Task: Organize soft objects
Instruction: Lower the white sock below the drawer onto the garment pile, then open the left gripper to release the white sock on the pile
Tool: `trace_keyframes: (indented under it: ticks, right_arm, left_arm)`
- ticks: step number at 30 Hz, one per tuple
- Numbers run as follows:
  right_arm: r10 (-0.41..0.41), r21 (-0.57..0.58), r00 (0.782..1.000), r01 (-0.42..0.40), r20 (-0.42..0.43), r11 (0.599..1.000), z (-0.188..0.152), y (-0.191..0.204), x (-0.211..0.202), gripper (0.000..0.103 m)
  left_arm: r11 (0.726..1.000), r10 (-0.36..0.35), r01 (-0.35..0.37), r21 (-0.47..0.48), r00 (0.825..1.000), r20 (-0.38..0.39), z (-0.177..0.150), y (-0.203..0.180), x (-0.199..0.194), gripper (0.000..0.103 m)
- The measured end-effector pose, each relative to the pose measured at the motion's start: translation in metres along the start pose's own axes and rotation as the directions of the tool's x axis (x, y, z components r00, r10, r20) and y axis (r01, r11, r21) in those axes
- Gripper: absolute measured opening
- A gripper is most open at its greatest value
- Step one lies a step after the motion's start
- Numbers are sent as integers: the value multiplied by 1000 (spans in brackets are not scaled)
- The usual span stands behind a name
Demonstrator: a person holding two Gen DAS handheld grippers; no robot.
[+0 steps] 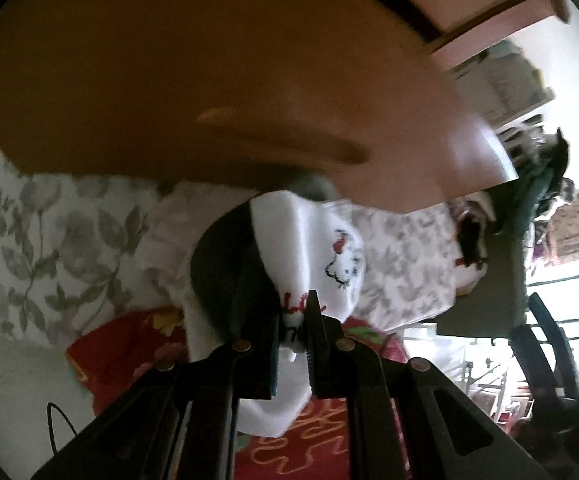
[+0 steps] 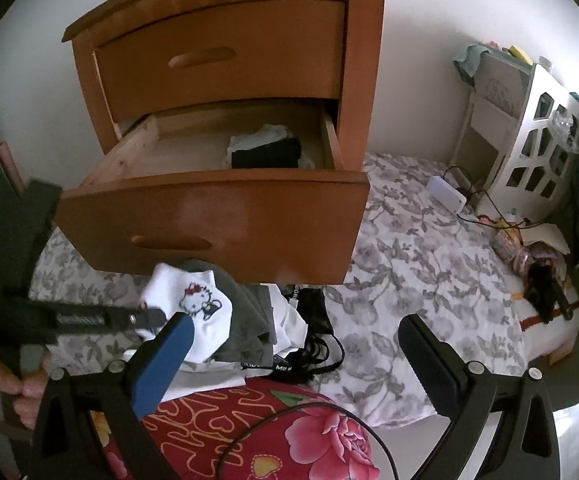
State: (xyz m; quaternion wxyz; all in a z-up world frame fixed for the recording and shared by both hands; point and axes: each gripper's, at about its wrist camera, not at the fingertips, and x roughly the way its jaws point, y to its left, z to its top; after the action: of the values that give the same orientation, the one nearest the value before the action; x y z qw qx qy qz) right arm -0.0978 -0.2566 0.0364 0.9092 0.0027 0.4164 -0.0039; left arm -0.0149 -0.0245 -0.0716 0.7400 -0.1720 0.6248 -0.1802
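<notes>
Sock (image 1: 329, 256), white with cartoon cat print, pinched at one edge by left gripper (image 1: 295, 320); jaws closed on fabric, sock lifted just in front of lower drawer (image 2: 213, 216) face, above clothes pile (image 2: 273, 320) on floral bedsheet (image 2: 409, 264). Right gripper (image 2: 293, 352) near, jaws wide apart, holding nothing. Step judged: carrying sock to open drawer. Next: raise over drawer front, release beside folded dark items (image 2: 267, 152). Left view blurred; pile contents under sock hidden.

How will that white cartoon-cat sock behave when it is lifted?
Probably floppy: the white sock already sags and folds around the left gripper, which is pinching it. It looks light, thin knit fabric. It is unlikely to slip, since the fingers clamp its cloth.
</notes>
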Motion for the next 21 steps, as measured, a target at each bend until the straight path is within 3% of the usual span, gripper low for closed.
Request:
trace_keyframes:
  ticks: [21]
  right_arm:
    - [-2,-5,999,1,-50,1000,-1,2,21,103]
  left_arm:
    - [999,52,-51,8,994,-92,-3,7,34,12]
